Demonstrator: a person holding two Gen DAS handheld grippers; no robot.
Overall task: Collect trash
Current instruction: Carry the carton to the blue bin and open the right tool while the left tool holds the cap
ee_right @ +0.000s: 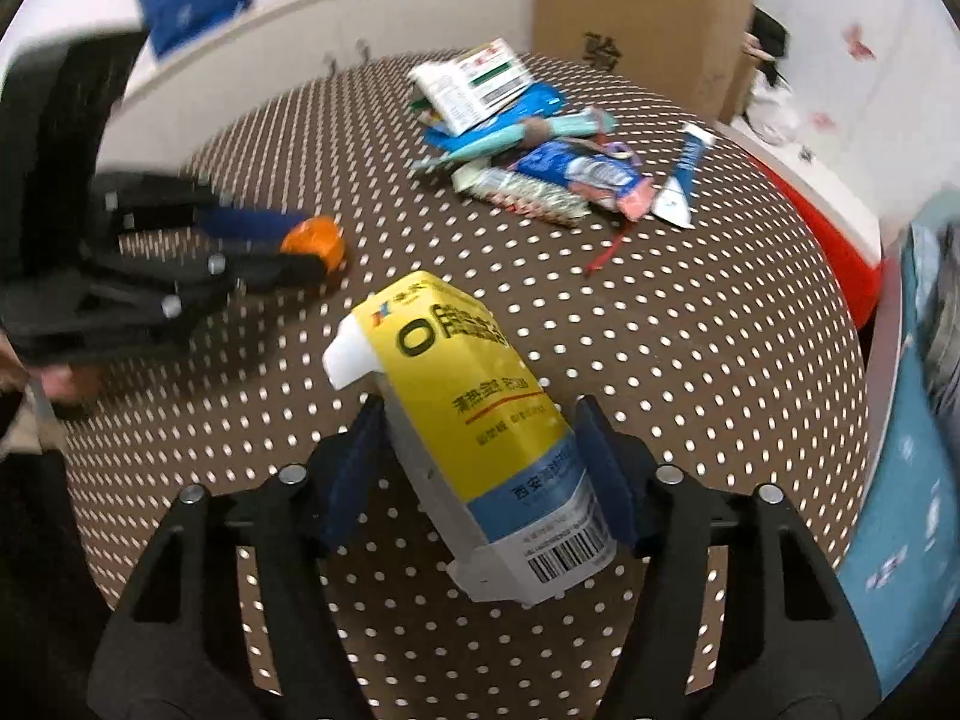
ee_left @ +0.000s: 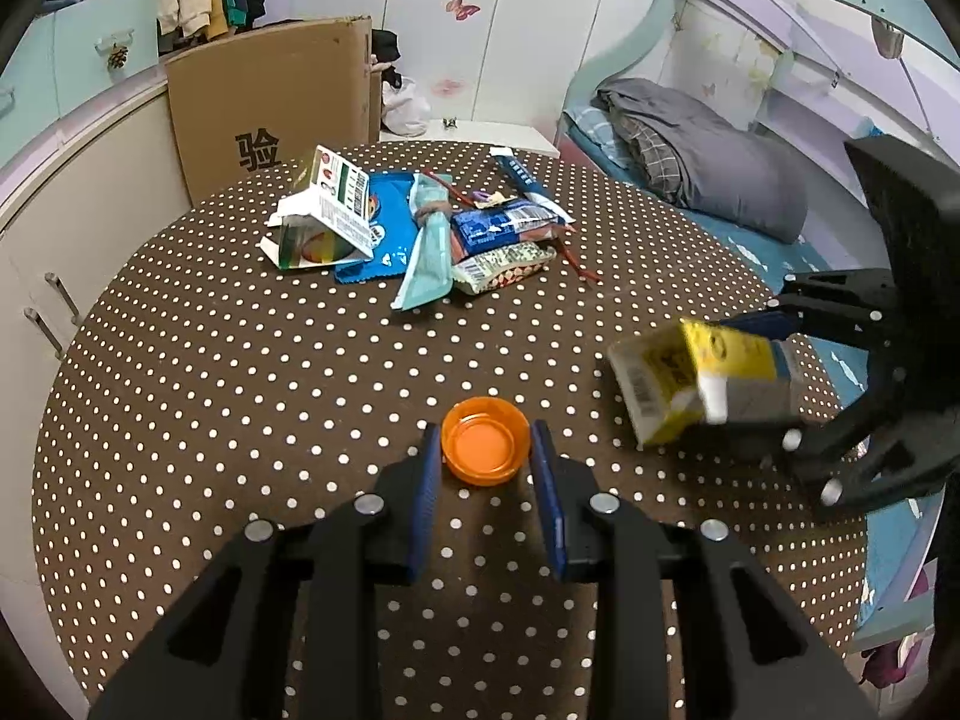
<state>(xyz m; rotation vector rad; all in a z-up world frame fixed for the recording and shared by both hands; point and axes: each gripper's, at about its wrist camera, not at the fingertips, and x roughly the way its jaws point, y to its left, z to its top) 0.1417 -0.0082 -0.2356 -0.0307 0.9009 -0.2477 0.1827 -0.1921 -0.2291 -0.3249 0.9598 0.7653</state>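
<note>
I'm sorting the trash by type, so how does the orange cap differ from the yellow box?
The orange cap is round, plain and shallow; the yellow box is a printed rectangular carton with a barcode. The cap sits open side up on the table between the left tongs; the box is tilted in the right tongs. Both are apart from the wrapper pile.

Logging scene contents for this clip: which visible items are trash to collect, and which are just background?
Trash: orange cap between left gripper fingers; yellow carton in right gripper; wrapper pile.

Background: cardboard box, grey bedding, polka-dot table.
</note>
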